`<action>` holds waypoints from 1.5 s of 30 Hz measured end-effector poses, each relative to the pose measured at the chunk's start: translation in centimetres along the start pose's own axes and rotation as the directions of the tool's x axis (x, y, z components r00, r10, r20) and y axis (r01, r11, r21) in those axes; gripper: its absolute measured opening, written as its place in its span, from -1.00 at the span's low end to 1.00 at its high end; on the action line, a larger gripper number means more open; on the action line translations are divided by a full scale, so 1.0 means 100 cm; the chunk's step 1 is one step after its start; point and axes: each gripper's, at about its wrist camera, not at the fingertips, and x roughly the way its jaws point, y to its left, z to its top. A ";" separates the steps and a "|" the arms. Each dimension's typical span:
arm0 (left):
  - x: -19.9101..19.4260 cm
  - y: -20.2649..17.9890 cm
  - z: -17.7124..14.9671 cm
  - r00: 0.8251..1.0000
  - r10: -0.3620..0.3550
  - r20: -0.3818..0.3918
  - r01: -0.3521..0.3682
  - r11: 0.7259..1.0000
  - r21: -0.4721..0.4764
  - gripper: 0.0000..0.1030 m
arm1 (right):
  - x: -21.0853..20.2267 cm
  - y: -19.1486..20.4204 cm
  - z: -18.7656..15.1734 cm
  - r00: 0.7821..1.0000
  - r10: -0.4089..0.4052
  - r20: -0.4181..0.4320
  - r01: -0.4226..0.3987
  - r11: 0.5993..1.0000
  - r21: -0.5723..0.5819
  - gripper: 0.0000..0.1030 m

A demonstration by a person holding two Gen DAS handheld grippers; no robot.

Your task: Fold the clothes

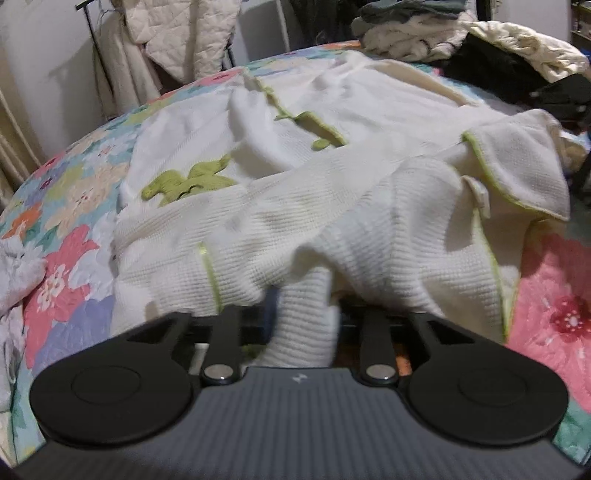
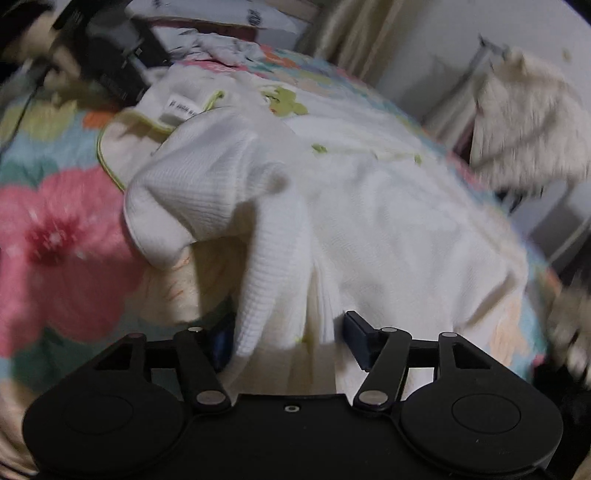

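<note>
A white waffle-knit garment (image 1: 332, 155) with lime-green trim and a green dinosaur patch (image 1: 184, 182) lies spread over the floral quilt (image 1: 70, 229) of a bed. My left gripper (image 1: 304, 314) is at its near edge, shut on a bunched fold that hides most of both fingers. In the right wrist view the same garment (image 2: 388, 206) rises in a lifted fold towards the camera. My right gripper (image 2: 288, 332) is shut on a thick bunch of it between the blue pads (image 2: 356, 332). A white label (image 2: 184, 107) shows near the collar.
Piled clothes (image 1: 417, 33) and a black garment (image 1: 491, 66) sit at the bed's far right. A quilted cream jacket (image 1: 184, 37) hangs on a rack behind, and crumpled white cloth (image 1: 18, 266) lies at the left. A black bag (image 2: 110, 62) and a fluffy cream garment (image 2: 528, 110) also border the bed.
</note>
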 end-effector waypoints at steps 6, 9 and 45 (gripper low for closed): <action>-0.014 -0.024 0.020 0.987 0.143 0.078 -0.155 0.972 0.178 -0.86 | 0.005 -0.055 0.029 0.988 0.154 0.021 -0.155 0.971 0.180 -0.66; -0.052 -0.020 0.027 0.978 0.154 0.138 -0.169 0.980 0.105 -0.87 | -0.029 -0.073 0.034 0.958 0.283 0.053 -0.286 0.917 0.277 -0.66; 0.115 0.104 0.185 0.999 -0.039 -0.031 0.026 0.944 -0.328 -0.87 | 0.091 -0.283 0.061 0.893 0.451 -0.021 -0.281 0.592 0.755 -0.74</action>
